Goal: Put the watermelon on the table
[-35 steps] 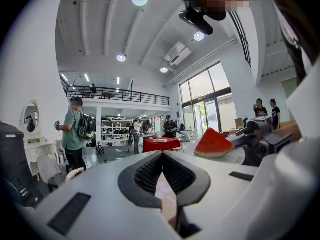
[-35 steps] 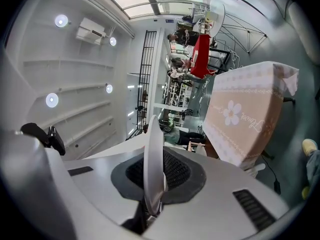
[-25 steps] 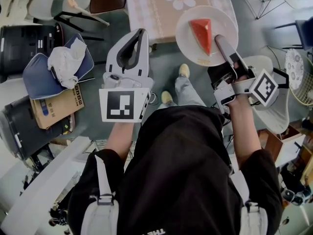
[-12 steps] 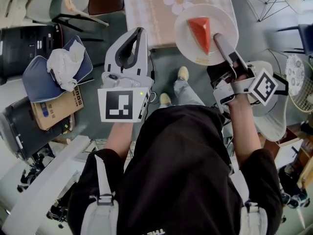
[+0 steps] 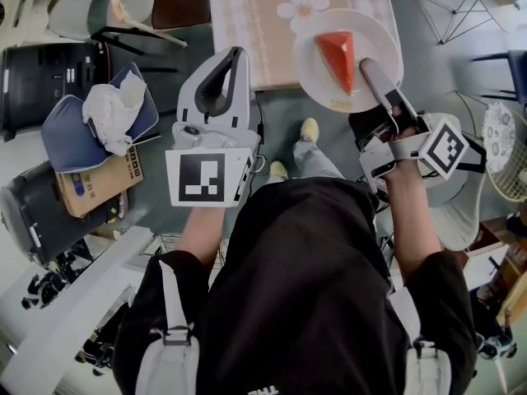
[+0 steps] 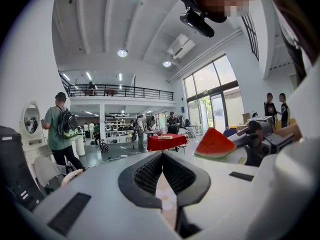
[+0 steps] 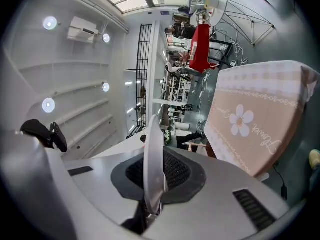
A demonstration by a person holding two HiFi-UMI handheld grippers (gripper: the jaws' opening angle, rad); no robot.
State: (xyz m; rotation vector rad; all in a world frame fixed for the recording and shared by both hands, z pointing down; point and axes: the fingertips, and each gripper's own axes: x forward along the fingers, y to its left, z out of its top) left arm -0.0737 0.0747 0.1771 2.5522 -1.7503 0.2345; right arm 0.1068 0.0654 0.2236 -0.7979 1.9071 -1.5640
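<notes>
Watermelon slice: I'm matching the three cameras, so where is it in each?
Head view: watermelon slice upper right, on the white plate.
Left gripper view: right of centre.
Right gripper view: not visible; only the plate's rim, edge-on.
Shared landmark: the flowered tablecloth.

Clothed table over a grey floor.
A checked cloth (image 5: 247,56) printed with a daisy (image 5: 302,8) covers the table (image 5: 255,15). On the floor (image 5: 165,179) nearby are a cardboard box (image 5: 95,179), a blue cushion (image 5: 66,134) bearing a crumpled white rag (image 5: 111,109), and the person's shoes (image 5: 310,125).
</notes>
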